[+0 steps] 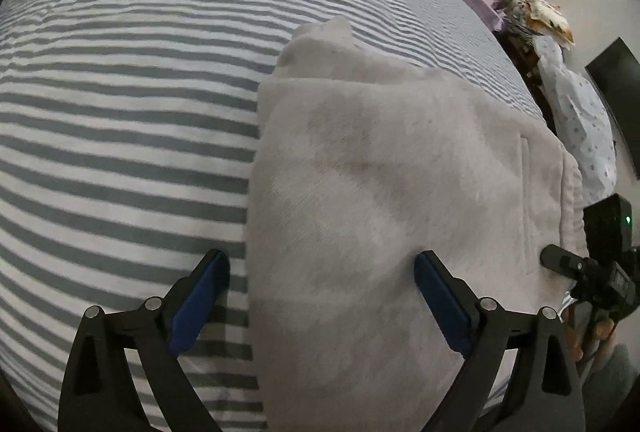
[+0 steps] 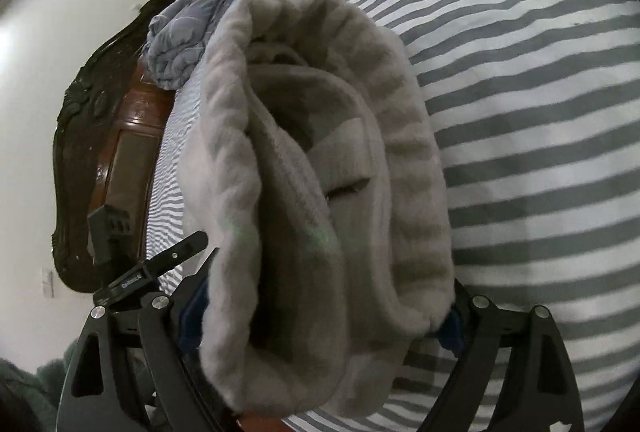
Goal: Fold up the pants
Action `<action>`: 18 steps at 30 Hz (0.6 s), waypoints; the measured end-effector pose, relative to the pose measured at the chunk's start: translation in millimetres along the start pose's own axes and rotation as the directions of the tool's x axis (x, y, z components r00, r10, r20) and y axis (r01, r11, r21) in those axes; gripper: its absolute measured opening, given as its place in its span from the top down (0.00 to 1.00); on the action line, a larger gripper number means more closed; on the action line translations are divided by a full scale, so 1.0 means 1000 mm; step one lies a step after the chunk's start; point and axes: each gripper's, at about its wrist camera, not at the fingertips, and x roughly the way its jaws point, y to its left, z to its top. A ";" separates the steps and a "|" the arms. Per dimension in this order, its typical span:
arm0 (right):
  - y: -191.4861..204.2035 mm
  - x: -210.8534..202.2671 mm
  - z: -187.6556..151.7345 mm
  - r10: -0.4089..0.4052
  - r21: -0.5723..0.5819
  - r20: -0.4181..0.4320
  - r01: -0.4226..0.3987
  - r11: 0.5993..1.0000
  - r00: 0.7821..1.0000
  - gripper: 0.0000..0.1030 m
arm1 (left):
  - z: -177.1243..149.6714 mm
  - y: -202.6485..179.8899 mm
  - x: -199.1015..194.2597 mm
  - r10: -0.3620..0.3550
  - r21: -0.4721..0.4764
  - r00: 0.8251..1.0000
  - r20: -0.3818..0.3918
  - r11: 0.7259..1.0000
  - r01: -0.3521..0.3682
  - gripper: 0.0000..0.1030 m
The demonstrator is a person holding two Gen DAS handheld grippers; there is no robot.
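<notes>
- While the pale grey fleece pants (image 1: 380, 192) lie folded on the striped bed sheet (image 1: 120, 112), the left tongs (image 1: 320, 296) hover above them with both blue-padded fingers (image 1: 198, 300) spread wide apart, released and grasping nothing.
- In the left wrist view, one finger sits over the bare grey-and-white stripes just beside the folded edge of the pants, and the other sits over the fleece itself.
- A vertical seam or pocket edge shows on the upper layer of the pants, towards their right side in that view.
- The right tongs (image 1: 560, 262) show at the far right of the left wrist view, at the edge of the pants.
- In the right wrist view, the right tongs (image 2: 320, 316) are spread around a thick bundle of the pants (image 2: 320, 172), whose ribbed, gathered waistband (image 2: 412, 152) curls round the outside of the stacked layers.
- The fleece hides most of both blue pads there, so I cannot tell whether these tongs are pressing on the bundle or merely standing open around it.
- A crumpled blue-grey quilt (image 2: 188, 32) lies at the far end of the bed, next to a dark carved wooden headboard (image 2: 92, 136).
- A spotted white garment (image 1: 576, 120) hangs beyond the edge of the bed in the left wrist view.
</notes>
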 end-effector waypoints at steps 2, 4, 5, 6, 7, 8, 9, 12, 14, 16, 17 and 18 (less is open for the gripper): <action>0.000 0.002 0.002 0.003 0.004 -0.001 -0.003 1.000 1.000 0.15 | 0.004 -0.006 0.004 -0.008 0.031 1.000 0.004 1.000 0.007 0.13; -0.001 0.000 -0.001 0.005 0.006 0.005 -0.005 1.000 1.000 0.22 | 0.005 -0.011 0.003 -0.023 0.035 1.000 0.013 0.999 0.023 0.25; -0.001 -0.001 -0.001 0.004 0.007 0.007 -0.004 1.000 1.000 0.29 | 0.004 -0.014 0.002 -0.025 0.034 1.000 0.014 0.999 0.025 0.26; -0.003 -0.002 -0.003 0.012 0.015 0.007 -0.012 1.000 1.000 0.33 | 0.005 -0.011 0.000 -0.030 0.032 0.999 0.018 0.999 0.029 0.31; -0.003 -0.004 -0.004 0.027 0.029 0.011 -0.027 0.999 1.000 0.36 | 0.004 -0.008 -0.002 -0.037 0.022 0.999 0.024 0.999 0.036 0.36; -0.002 -0.005 -0.005 0.037 0.036 0.018 -0.038 0.999 0.999 0.38 | 0.005 -0.006 -0.004 -0.045 0.015 0.999 0.029 0.999 0.044 0.40; 0.001 -0.006 -0.005 0.034 0.035 0.019 -0.035 0.999 0.999 0.38 | 0.005 -0.002 -0.007 -0.052 0.009 0.998 0.035 0.999 0.052 0.47; 0.006 -0.004 -0.004 0.024 0.037 0.018 -0.025 0.999 1.000 0.38 | 0.006 0.005 -0.011 -0.069 -0.004 0.997 0.035 0.998 0.069 0.54; 0.007 0.003 -0.002 -0.003 0.037 -0.001 0.003 0.999 1.000 0.36 | 0.005 0.004 -0.012 -0.060 0.009 0.998 0.036 0.998 0.059 0.55; 0.006 0.011 0.000 -0.010 0.051 -0.013 0.011 0.999 1.000 0.35 | 0.004 0.002 -0.012 -0.044 0.024 0.998 0.046 0.999 0.043 0.55; 0.006 0.012 0.000 -0.014 0.059 -0.005 0.014 0.998 1.000 0.36 | 0.004 -0.001 -0.011 -0.041 0.022 0.998 0.047 0.999 0.040 0.55; 0.008 0.011 0.000 -0.020 0.064 0.006 0.020 0.998 1.000 0.37 | 0.006 -0.002 -0.010 -0.044 0.018 0.998 0.047 0.999 0.043 0.55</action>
